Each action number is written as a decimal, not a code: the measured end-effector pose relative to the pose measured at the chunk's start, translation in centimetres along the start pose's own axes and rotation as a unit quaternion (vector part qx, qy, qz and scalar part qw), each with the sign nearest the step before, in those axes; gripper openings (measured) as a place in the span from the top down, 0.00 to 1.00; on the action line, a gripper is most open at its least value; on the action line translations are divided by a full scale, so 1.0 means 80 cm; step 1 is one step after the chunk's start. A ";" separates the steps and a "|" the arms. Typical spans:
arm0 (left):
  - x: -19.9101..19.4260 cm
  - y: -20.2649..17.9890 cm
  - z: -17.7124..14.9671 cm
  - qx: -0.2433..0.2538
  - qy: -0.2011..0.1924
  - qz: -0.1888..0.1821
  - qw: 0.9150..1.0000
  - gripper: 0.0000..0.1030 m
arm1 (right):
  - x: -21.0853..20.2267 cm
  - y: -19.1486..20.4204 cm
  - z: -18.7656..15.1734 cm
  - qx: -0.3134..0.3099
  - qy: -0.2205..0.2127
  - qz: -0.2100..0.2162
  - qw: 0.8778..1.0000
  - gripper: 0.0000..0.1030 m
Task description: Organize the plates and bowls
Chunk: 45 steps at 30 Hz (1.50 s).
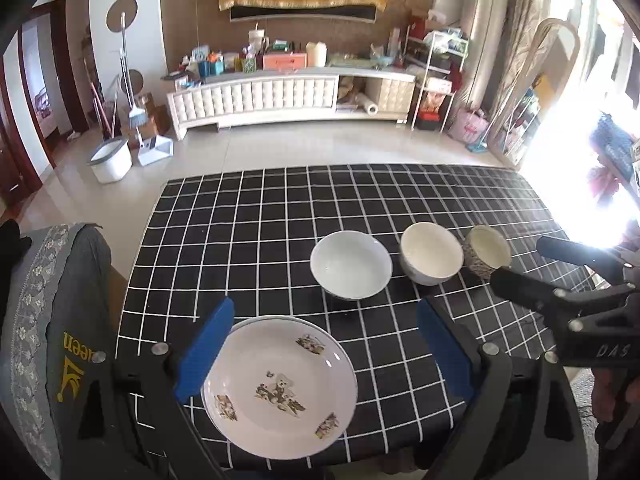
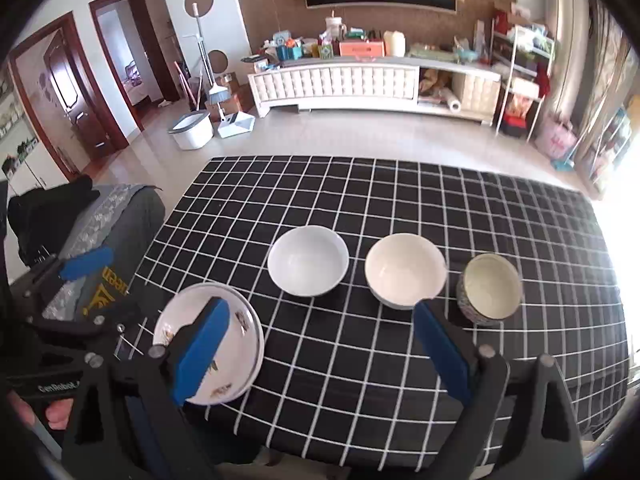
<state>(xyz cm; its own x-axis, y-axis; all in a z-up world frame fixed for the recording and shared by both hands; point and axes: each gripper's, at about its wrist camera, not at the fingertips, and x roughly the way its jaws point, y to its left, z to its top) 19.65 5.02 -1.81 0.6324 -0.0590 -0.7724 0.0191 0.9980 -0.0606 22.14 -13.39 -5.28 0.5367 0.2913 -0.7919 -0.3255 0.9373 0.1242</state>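
Observation:
A stack of white plates with small animal prints [image 1: 280, 388] lies at the table's near left edge; it also shows in the right wrist view [image 2: 240, 332]. Beyond it stand a white bowl [image 1: 351, 264] [image 2: 308, 261], a cream bowl [image 1: 431, 253] [image 2: 405, 270] and a small patterned bowl [image 1: 487, 251] [image 2: 490, 288], in a row from left to right. My left gripper [image 1: 324, 344] is open and empty above the plates. My right gripper [image 2: 320, 344] is open and empty above the bare cloth, in front of the bowls.
The table wears a black cloth with a white grid [image 1: 280, 216]. A chair back with a grey cover [image 1: 52, 320] stands at the table's left side. Beyond the table lie tiled floor, a white bucket [image 1: 110, 160] and a long white cabinet [image 1: 288, 96].

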 end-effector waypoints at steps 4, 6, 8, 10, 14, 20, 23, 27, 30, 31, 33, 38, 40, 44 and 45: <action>0.028 0.012 0.016 -0.021 0.029 -0.017 0.999 0.11 | 0.028 -0.010 0.020 0.025 0.031 0.023 0.999 0.07; 0.046 0.018 0.024 -0.032 0.046 -0.031 0.998 0.11 | 0.044 -0.012 0.029 0.033 0.047 0.040 0.998 0.07; 0.063 0.022 0.031 -0.039 0.061 -0.037 0.997 0.11 | 0.062 -0.014 0.035 0.038 0.060 0.041 0.997 0.07; 0.083 0.025 0.038 -0.044 0.073 -0.034 0.996 0.11 | 0.083 -0.018 0.042 0.047 0.077 0.045 0.995 0.07; 0.120 0.031 0.046 -0.050 0.098 -0.034 0.993 0.11 | 0.122 -0.031 0.049 0.069 0.108 0.054 0.990 0.08; 0.179 0.041 0.050 -0.062 0.145 -0.045 0.987 0.11 | 0.172 -0.044 0.056 0.087 0.143 0.060 0.984 0.08; 0.206 0.049 0.049 -0.078 0.162 -0.050 0.982 0.11 | 0.193 -0.047 0.057 0.090 0.160 0.066 0.981 0.15; 0.237 0.062 0.046 -0.106 0.185 -0.065 0.975 0.11 | 0.218 -0.054 0.058 0.104 0.178 0.087 0.975 0.29; 0.252 0.068 0.044 -0.120 0.198 -0.067 0.971 0.23 | 0.232 -0.054 0.058 0.100 0.189 0.085 0.973 0.43; 0.256 0.069 0.044 -0.123 0.202 -0.069 0.969 0.28 | 0.236 -0.053 0.057 0.099 0.192 0.084 0.973 0.47; 0.265 0.073 0.042 -0.129 0.209 -0.076 0.966 0.33 | 0.244 -0.054 0.056 0.096 0.198 0.089 0.971 0.51; 0.279 0.074 0.041 -0.123 0.216 -0.080 0.965 0.45 | 0.250 -0.056 0.054 0.088 0.198 0.064 0.974 0.54; 0.283 0.074 0.040 -0.120 0.218 -0.083 0.965 0.50 | 0.252 -0.056 0.053 0.083 0.201 0.059 0.974 0.56; 0.288 0.070 0.042 -0.115 0.223 -0.087 0.964 0.61 | 0.252 -0.063 0.051 0.082 0.204 0.056 0.974 0.60; 0.291 0.071 0.041 -0.113 0.225 -0.088 0.964 0.64 | 0.253 -0.064 0.050 0.081 0.207 0.054 0.973 0.64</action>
<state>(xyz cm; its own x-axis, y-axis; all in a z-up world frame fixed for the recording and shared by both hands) 36.99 9.41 -18.09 0.2348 -0.2810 -0.9306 -0.1060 0.9442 -0.3118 37.82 -11.55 -19.54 0.1355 0.3194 -0.9379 -0.2173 0.9332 0.2864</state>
